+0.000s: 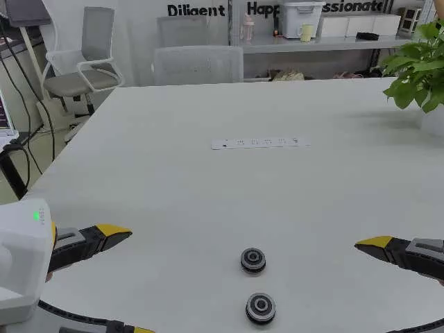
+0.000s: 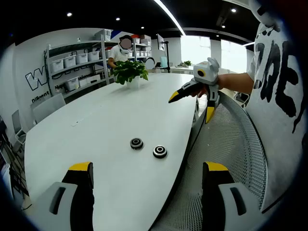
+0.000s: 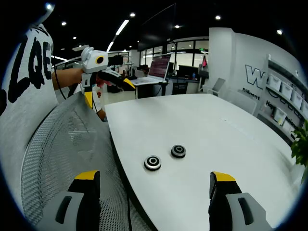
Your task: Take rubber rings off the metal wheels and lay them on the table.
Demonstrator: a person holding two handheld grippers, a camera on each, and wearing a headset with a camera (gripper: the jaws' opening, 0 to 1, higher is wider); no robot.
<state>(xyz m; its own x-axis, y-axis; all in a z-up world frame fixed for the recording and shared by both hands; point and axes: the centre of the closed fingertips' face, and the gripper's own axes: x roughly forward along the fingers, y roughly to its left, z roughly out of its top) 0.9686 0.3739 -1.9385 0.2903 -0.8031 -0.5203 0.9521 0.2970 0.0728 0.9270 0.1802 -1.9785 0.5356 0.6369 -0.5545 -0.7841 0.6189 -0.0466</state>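
Reading "Diligent", wall lettering [image 1: 196, 10] stands beyond the wheels [image 1: 253, 260].

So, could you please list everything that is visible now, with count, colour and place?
table: 1, white, under everything
wheels: 2, metal with black rings on, near the front edge, apart from each other
power strip: 1, white, middle of the table
plant: 1, green, far right of the table
chairs: 2, grey, behind the table
shelf: 1, grey, back wall
left gripper: 1, black with yellow tips, open, left of the wheels
right gripper: 1, black with yellow tips, open, right of the wheels
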